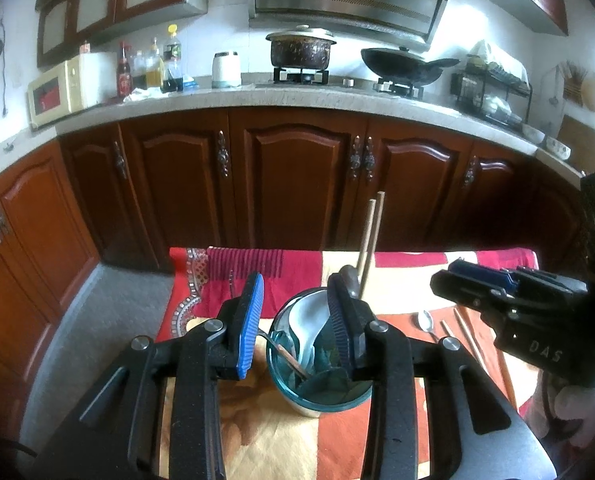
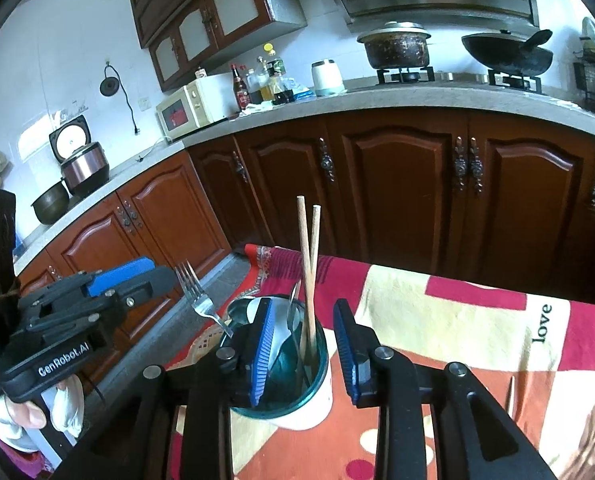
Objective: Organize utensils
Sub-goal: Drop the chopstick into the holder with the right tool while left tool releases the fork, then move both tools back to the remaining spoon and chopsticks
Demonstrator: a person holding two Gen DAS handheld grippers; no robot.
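Here both tongs (image 1: 293, 320) (image 2: 303, 346) gape empty above a patchwork cloth (image 2: 437, 320) facing brown kitchen cabinets (image 1: 297, 176).

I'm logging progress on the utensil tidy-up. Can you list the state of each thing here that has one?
Left tongs: open, empty.
Right tongs: open, empty.
Glass cup: upright on the cloth, holding utensils.
Chopsticks in cup: standing, leaning on the rim.
Fork: in the cup, tines up, tilted outward.
Loose spoon: lying on the cloth.
Loose chopsticks: lying on the cloth.
Pot on stove: lidded.
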